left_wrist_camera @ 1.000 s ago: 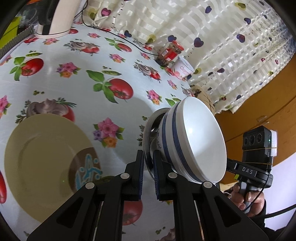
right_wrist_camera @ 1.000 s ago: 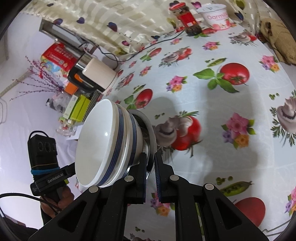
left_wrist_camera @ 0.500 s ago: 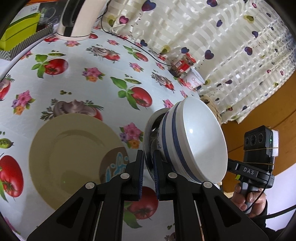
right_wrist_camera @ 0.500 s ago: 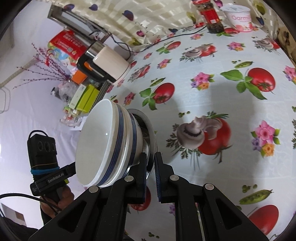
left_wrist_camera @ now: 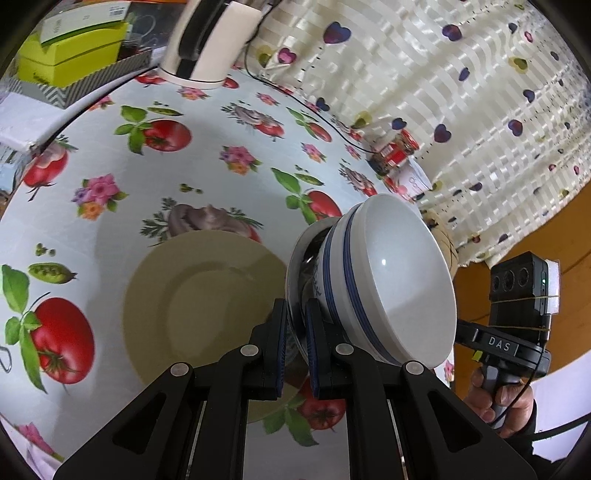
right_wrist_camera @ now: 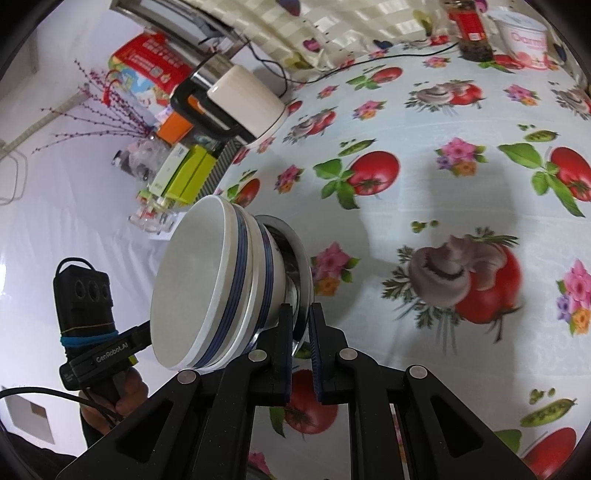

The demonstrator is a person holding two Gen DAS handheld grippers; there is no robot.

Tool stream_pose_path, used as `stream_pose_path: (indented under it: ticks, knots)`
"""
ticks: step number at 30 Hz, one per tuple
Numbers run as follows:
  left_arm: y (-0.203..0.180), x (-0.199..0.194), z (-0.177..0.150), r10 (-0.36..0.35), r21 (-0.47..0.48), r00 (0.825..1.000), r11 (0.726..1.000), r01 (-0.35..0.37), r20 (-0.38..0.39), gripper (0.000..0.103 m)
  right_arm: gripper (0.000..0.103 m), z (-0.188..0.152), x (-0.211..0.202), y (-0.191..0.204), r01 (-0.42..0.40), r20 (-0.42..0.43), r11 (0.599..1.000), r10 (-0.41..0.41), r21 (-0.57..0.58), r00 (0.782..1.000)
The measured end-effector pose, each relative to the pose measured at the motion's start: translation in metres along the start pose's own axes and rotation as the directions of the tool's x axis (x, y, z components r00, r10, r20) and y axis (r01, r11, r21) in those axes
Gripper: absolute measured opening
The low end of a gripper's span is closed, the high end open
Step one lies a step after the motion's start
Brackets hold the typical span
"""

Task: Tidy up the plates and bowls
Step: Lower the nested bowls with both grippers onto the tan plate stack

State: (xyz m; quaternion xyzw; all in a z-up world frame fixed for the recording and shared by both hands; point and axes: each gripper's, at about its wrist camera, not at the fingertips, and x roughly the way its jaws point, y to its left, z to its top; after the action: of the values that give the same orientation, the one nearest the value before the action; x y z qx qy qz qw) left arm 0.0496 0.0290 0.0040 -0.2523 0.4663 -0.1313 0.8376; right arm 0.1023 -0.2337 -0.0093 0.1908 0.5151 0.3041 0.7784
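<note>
The left gripper (left_wrist_camera: 295, 328) and the right gripper (right_wrist_camera: 301, 330) each have their fingers clenched on the rim of a steel bowl (left_wrist_camera: 297, 266), one from either side. The steel bowl is the outermost item of a nested stack held in the air above the surface (left_wrist_camera: 207, 122). Two white bowls (left_wrist_camera: 391, 280) with blue bands sit inside it. The stack is tilted on its side, with the open mouths facing the person.

In the left wrist view, a beige plate (left_wrist_camera: 199, 295) lies flat on the flower-and-tomato-patterned surface, just beside the held stack and partly hidden behind it.

At the far edge of the surface, near the heart-print curtain (left_wrist_camera: 461, 92), stand a red-lidded jar (right_wrist_camera: 471, 31) and a white tub (right_wrist_camera: 524, 38), just beside each other. A kettle (right_wrist_camera: 236, 99) and a yellow-green box (left_wrist_camera: 70, 55) occupy another edge
</note>
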Motion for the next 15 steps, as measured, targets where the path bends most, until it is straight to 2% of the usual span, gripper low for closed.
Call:
stream_pose_path:
  ticks: [15]
  knots:
    - [0.031, -0.019, -0.002, 0.042, -0.060, 0.998, 0.997, -0.040, 0.039, 0.009, 0.010, 0.005, 0.035, 0.024, -0.029, -0.064, 0.999, 0.027, -0.036, 0.998]
